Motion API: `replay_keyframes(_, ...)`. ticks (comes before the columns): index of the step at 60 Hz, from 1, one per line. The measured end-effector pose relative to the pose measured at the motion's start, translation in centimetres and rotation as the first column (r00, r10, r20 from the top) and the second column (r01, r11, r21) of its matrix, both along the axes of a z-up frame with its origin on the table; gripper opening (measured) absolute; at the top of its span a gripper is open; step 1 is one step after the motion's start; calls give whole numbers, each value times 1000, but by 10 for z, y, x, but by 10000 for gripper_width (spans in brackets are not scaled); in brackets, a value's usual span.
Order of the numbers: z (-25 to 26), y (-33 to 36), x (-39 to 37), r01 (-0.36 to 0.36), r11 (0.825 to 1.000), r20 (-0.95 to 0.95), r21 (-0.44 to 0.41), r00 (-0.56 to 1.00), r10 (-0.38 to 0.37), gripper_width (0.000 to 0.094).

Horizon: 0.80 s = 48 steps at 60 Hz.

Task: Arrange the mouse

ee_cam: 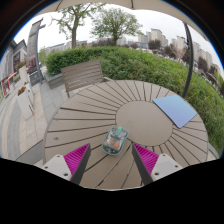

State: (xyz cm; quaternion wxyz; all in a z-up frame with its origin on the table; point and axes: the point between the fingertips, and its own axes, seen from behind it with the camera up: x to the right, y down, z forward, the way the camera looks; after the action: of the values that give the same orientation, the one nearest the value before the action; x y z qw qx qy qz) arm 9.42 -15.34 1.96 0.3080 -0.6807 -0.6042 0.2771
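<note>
Round desk (100,115) of weathered grey-brown wooden slats, planks fanning out from a smooth circular centre panel. Flat blue rectangular mat (176,109) lying on the slats well beyond the right finger, apart from everything else. Small mouse (115,141), pale with a glossy, partly see-through greenish shell and a rounded hump, resting on the desk between the fingers, nearer their tips. Tongs (113,157) spread wide, 2 dark fingers angled inward, magenta pads (77,156) facing each other, a visible gap at either side of the mouse, so nothing pinched. Held low over the near edge of the desk, pointing forward across the top. Beyond the desk: a slatted wooden bench (82,74), a clipped green hedge (140,65), trees and pale buildings under an overcast sky
</note>
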Motion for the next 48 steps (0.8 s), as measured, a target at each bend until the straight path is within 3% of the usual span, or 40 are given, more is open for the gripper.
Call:
replay_keyframes(19, -35, 7, -46, 28, 1000, 35, -4, 999, -28, 861)
replay_keyframes(48, -36, -1, -69, 8, 1000, 25, -9, 1000, -7, 803)
